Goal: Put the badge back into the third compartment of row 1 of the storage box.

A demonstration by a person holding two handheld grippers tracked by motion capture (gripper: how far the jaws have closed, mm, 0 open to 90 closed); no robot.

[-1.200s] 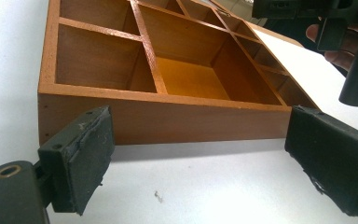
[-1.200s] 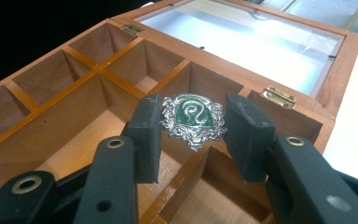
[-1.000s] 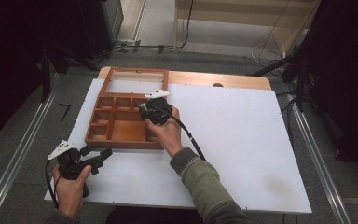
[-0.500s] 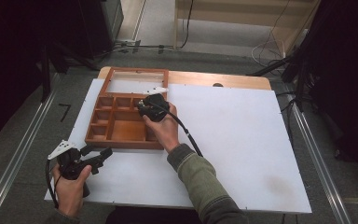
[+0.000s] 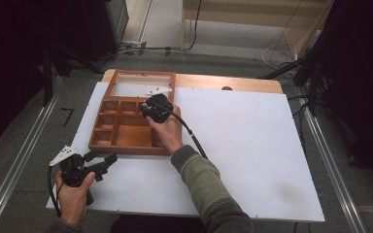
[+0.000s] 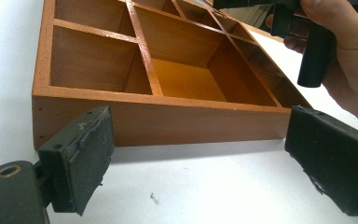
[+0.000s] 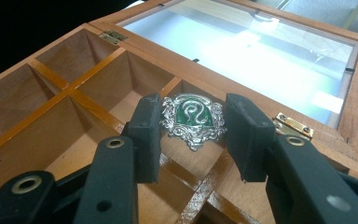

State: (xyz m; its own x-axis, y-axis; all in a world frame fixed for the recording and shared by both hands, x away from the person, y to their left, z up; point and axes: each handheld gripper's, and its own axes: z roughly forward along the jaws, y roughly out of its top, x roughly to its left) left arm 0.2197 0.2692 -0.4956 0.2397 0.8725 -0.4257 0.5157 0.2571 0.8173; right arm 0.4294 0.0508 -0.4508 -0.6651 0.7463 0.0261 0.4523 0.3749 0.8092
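Observation:
A wooden compartment box [image 5: 126, 145] lies open on the white board, its glass lid [image 5: 141, 85] folded flat behind it. My right gripper [image 5: 151, 109] hovers over the box's far compartments, by the hinged edge. In the right gripper view the right gripper [image 7: 193, 100] is shut on a silver crest badge [image 7: 193, 114] with a green snake centre, held above the dividers. My left gripper [image 5: 102, 158] rests near the front left corner of the board. In the left gripper view the left gripper [image 6: 200, 121] stands open and holds nothing, facing the box's near wall [image 6: 168, 119].
The white board [image 5: 252, 145] stretches wide to the right of the box. A black cable [image 5: 192, 138] trails from the right gripper along the sleeve. Brass hinges [image 7: 292, 125] join lid and box. Metal rails [image 5: 328, 160] run along both table sides.
The right hand has carried the badge a little left and farther over the box toward the hinged edge. The left hand has stayed put.

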